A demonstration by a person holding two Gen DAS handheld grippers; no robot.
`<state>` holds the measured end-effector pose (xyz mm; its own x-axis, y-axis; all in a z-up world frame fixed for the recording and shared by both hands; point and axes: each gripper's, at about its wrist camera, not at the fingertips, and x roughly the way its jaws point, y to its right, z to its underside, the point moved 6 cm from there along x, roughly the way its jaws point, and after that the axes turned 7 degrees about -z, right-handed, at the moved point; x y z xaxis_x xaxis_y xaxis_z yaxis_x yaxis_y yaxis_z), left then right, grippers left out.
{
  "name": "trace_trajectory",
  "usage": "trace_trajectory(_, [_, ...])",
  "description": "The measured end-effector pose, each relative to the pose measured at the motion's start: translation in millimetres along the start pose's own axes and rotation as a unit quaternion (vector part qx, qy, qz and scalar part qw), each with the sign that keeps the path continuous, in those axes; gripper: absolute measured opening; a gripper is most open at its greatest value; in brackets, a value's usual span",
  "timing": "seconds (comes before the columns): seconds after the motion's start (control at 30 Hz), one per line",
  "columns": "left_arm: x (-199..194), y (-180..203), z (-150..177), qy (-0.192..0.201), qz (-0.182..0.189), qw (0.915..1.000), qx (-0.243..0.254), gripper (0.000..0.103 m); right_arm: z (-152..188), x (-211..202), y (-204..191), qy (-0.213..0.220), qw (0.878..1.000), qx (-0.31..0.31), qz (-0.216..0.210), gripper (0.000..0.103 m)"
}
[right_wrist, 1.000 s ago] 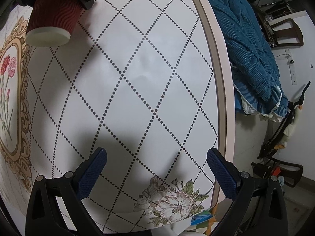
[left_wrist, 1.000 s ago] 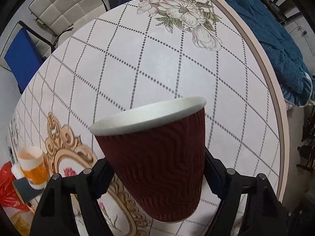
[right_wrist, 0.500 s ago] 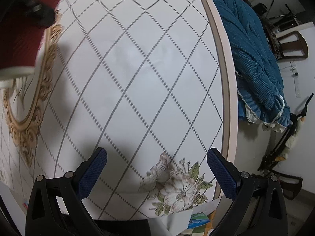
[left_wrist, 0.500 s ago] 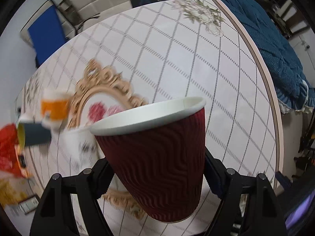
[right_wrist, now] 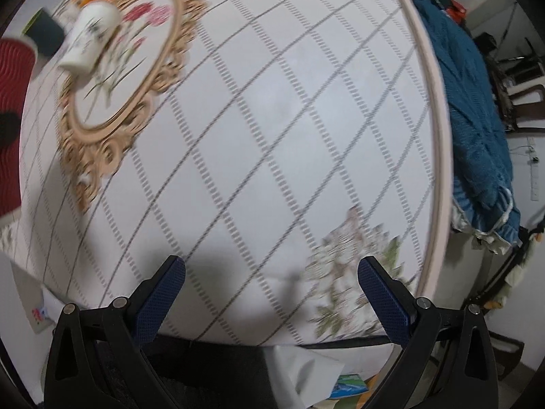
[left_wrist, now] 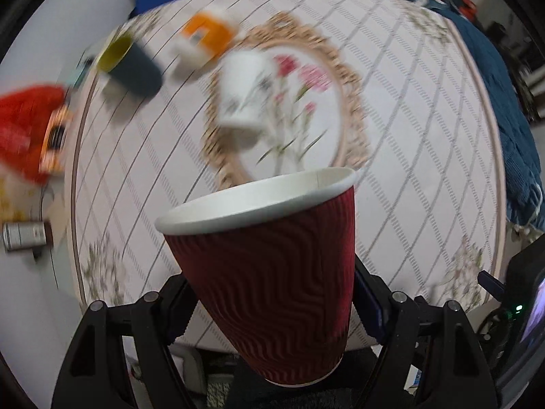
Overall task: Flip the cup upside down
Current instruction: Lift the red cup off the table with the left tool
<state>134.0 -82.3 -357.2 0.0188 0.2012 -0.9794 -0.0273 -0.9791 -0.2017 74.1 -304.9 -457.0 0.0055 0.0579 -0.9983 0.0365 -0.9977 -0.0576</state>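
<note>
Your left tongs [left_wrist: 272, 293] clamp the red cup [left_wrist: 269, 266] above the worktop [left_wrist: 408, 170], seemingly clear of it, while your right tongs [right_wrist: 271, 281] gape wide.

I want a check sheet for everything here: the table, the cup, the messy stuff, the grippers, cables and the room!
Surface: round table with diamond-patterned floral cloth.
Job's things: dark red ribbed paper cup, lifted, white rim tilted.
Clutter: white flowered cup, orange cup, dark cup with yellow inside, red bag; all blurred.
Grippers: left hand-held gripper clamps the red cup; right hand-held gripper open, empty.
Cables: nothing seen.
Surroundings: blue blanket beside the table.
</note>
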Motion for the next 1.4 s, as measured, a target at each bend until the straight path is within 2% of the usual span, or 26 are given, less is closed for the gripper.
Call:
trace_trajectory(0.13, [23.6,-20.3,18.5,-0.017,0.005,0.9996,-0.022,0.078,15.7,5.3,-26.4,-0.009,1.000,-0.011,-0.014,0.103])
trace_trajectory(0.23, [46.8,-21.6,26.3,-0.040,0.024,0.9986,-0.027,0.078,22.9,9.7,-44.5,-0.013,1.000,-0.013,-0.019,0.103])
trace_trajectory(0.47, [87.7,5.0,31.1,-0.057,0.051,0.9968,0.023,0.078,34.4,26.3,-55.4,-0.027,0.999,0.020,-0.020,0.103])
trace_trajectory(0.67, [97.8,26.3,34.0,-0.048,0.050,0.9953,0.068,0.078,42.8,38.9,-51.1,-0.041,0.998,0.046,-0.015,0.103])
trace_trajectory(0.93, [105.3,44.2,33.2,-0.051,0.049,0.9932,0.092,0.079,58.9,37.4,-55.7,-0.040,0.997,0.062,-0.010,0.103])
trace_trajectory(1.23, [107.4,67.0,29.0,-0.065,0.059,0.9912,0.098,0.080,33.3,39.7,-47.7,-0.034,0.997,0.066,-0.009,0.103])
trace_trajectory(1.33, [115.2,61.8,22.2,-0.069,0.056,0.9907,0.102,0.089,34.9,37.2,-49.0,-0.033,0.997,0.066,-0.010,0.103])
trace_trajectory(1.4, [116.5,64.0,21.5,-0.068,0.057,0.9908,0.102,0.089,31.8,32.7,-53.1,-0.032,0.997,0.066,-0.010,0.103])
